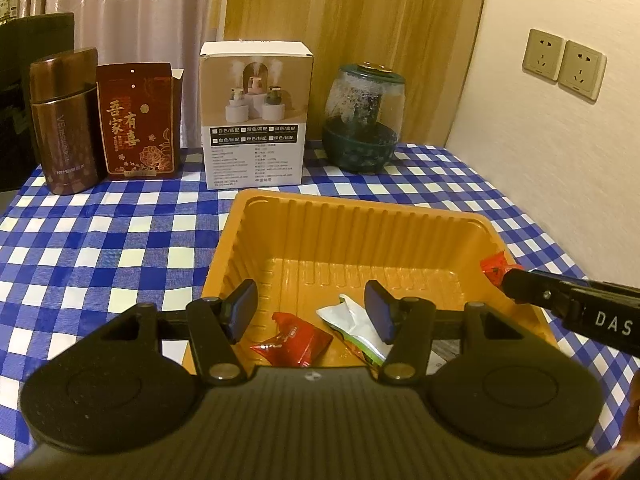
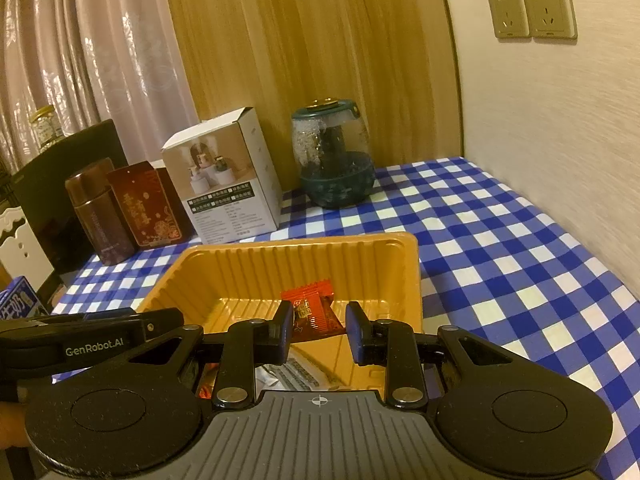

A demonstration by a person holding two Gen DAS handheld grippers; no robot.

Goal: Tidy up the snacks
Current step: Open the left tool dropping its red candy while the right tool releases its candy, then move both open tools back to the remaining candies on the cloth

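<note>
The left tongs (image 1: 311, 307) hung level over the near edge of the orange tray (image 1: 352, 216), pads spread apart and holding nothing. Below them a red candy (image 1: 292, 338) and a white-green packet (image 1: 356, 328) lay on the tray floor, side by side. The right tongs (image 2: 317, 330) reached in from three o'clock, tilted slightly down over the tray's right rim; their pads stood parted, with a red wrapped candy (image 2: 314, 308) between them, though a firm pinch could not be confirmed. The tray sat on the checked bench (image 1: 100, 240).
</note>
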